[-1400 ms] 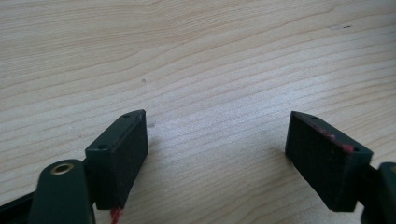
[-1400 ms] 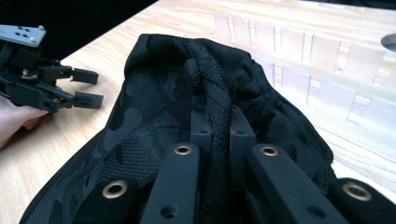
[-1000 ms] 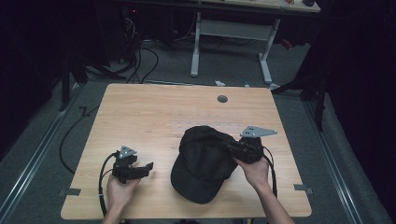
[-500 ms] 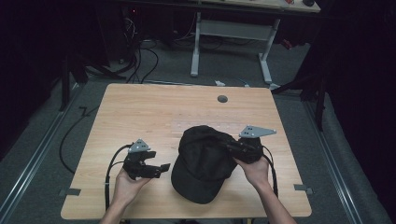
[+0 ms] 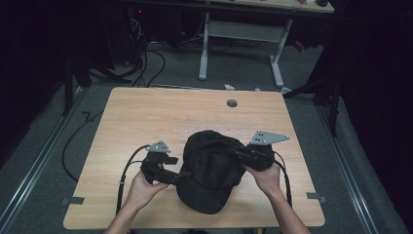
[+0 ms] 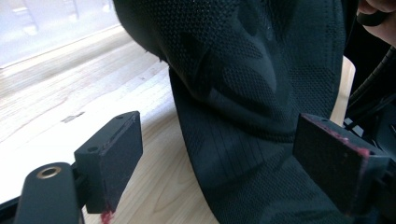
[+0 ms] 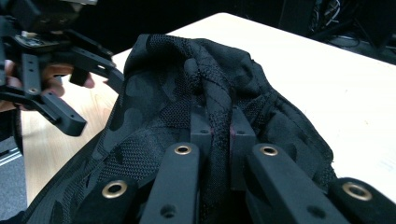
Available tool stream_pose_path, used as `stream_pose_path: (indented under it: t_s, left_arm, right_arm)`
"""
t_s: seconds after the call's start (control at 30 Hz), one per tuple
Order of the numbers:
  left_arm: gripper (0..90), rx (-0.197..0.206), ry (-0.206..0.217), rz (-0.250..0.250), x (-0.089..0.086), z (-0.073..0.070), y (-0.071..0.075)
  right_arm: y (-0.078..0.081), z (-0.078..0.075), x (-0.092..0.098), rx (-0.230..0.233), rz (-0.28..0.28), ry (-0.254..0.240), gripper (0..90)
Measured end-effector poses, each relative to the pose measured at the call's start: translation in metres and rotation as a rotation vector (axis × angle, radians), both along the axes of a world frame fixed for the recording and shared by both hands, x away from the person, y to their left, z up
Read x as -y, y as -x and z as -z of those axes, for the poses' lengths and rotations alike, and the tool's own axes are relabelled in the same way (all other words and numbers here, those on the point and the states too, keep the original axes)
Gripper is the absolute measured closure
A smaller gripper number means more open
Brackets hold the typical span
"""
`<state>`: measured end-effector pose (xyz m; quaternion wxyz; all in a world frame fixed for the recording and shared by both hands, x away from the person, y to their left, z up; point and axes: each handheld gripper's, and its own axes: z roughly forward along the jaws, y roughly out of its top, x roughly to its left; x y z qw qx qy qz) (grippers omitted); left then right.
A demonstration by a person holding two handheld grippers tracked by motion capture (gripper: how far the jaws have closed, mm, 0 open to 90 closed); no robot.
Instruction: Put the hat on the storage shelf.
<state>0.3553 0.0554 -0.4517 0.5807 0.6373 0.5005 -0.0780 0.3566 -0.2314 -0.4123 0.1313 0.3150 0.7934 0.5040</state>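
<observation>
The right tongs are clenched on a fold of the black cap lying on the tabletop; the left tongs, just opening, stand released, the cap's brim between their jaws, untouched

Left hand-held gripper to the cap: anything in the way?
Nothing visible. The left hand-held gripper has just been opening; its jaws stand wide on either side of the black cap, pads not pressing on it, only bare table beside it. The right hand-held gripper pinches the cap's far side.

Wooden table, white desk frame behind
</observation>
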Motion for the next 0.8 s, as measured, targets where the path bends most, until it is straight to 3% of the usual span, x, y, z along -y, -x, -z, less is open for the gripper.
stream_pose_path:
  t_s: [0.3, 0.4, 0.6, 0.8]
  left_arm:
    - [16.2, -0.007, -0.019, 0.037, 0.011, 0.0, -0.004]
    - [18.0, -0.027, -0.018, 0.076, 0.013, 0.0, -0.006]
    - [21.2, -0.032, -0.055, 0.142, 0.021, 0.002, -0.004]
    - [24.8, -0.021, -0.069, 0.148, 0.022, 0.002, -0.004]
  right_arm:
    - [0.0, 0.0, -0.001, 0.03, -0.04, -0.015, 84.9]
    - [0.0, 0.0, -0.003, 0.039, -0.051, -0.018, 84.9]
    - [0.001, -0.001, -0.002, 0.062, -0.072, -0.036, 84.7]
    - [-0.001, -0.001, -0.001, 0.066, -0.077, -0.048, 84.6]
